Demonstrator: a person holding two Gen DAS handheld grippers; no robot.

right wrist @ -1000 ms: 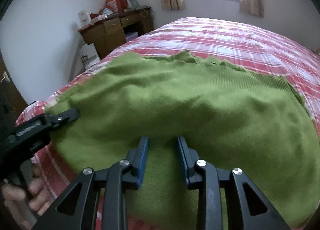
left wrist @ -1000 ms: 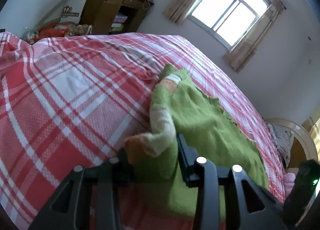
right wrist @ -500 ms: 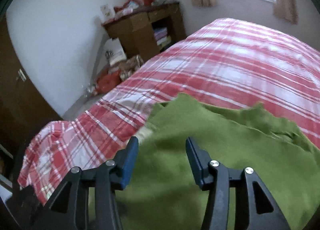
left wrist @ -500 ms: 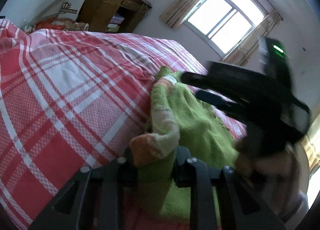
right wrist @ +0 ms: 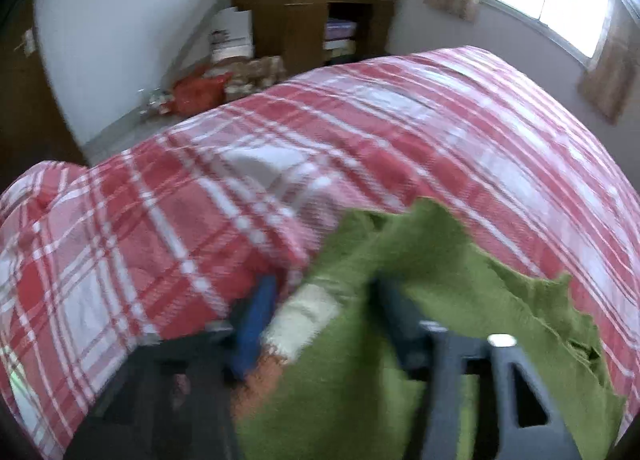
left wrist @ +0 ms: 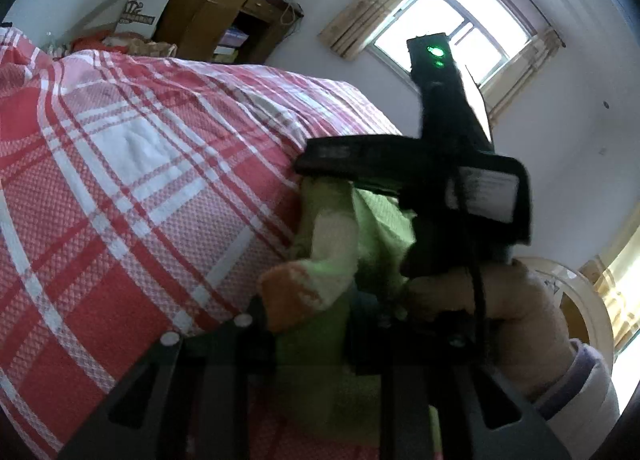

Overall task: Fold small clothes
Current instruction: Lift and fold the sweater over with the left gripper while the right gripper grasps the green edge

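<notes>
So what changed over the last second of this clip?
The right gripper swung from the green sweater body across to its striped sleeve, jaws open astride it. The left gripper stays shut on the sleeve's cuff; the plaid bedspread is unchanged.

- red-and-white plaid bedspread [left wrist: 132, 163] fills the left and centre;
- brown wooden desk [right wrist: 308, 15] at upper centre;
- curtained window [left wrist: 452, 35] at upper right

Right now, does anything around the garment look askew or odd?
Yes: the green knit sweater lies bunched on the plaid bedspread, its striped cuff doubled over, far edge ragged. The right gripper, jaws apart, straddles it; motion blur hides finer detail.
</notes>
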